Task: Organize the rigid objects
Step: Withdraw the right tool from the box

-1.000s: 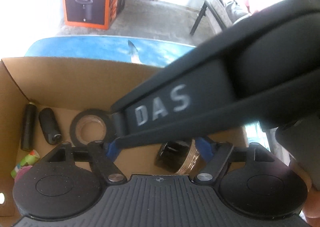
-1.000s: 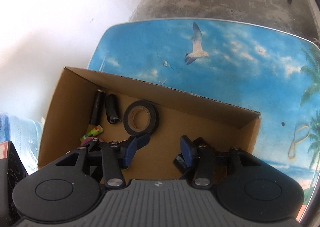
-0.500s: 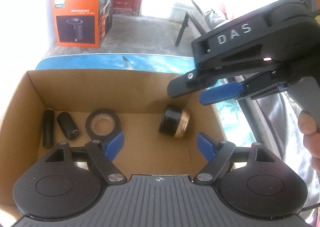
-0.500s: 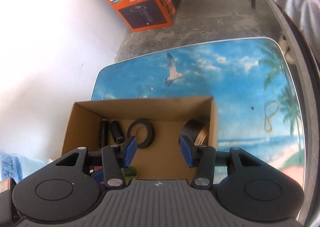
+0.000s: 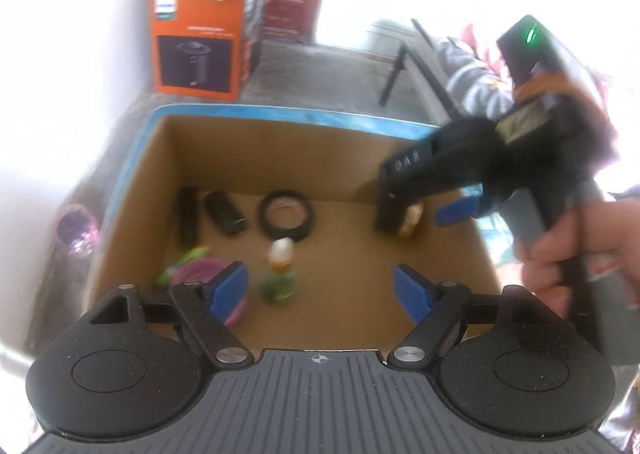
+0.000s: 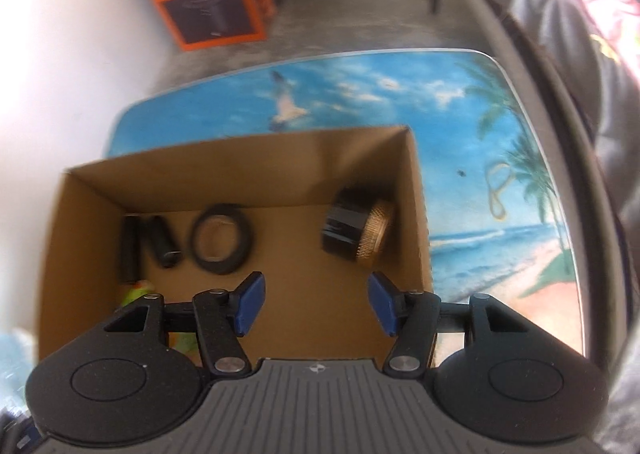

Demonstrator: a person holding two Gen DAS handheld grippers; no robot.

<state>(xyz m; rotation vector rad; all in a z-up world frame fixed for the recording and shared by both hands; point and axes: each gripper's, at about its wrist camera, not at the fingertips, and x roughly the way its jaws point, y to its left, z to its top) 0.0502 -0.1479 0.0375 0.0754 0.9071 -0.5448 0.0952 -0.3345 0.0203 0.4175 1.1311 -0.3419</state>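
Placement into the cardboard box [image 6: 248,174] on the tabletop [image 6: 480,126] appears finished, the black-and-gold jar [image 6: 356,224] being left at its right side while the right tool [image 6: 316,304], jaws just widened and empty, and the released left tool [image 5: 320,286] are held above, and another item must be sought, though blurred toys near the left corner cannot be identified.

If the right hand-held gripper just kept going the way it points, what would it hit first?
Probably the bare floor of the cardboard box, between the tape ring and the black-and-gold jar; the right hand-held gripper is open and empty.
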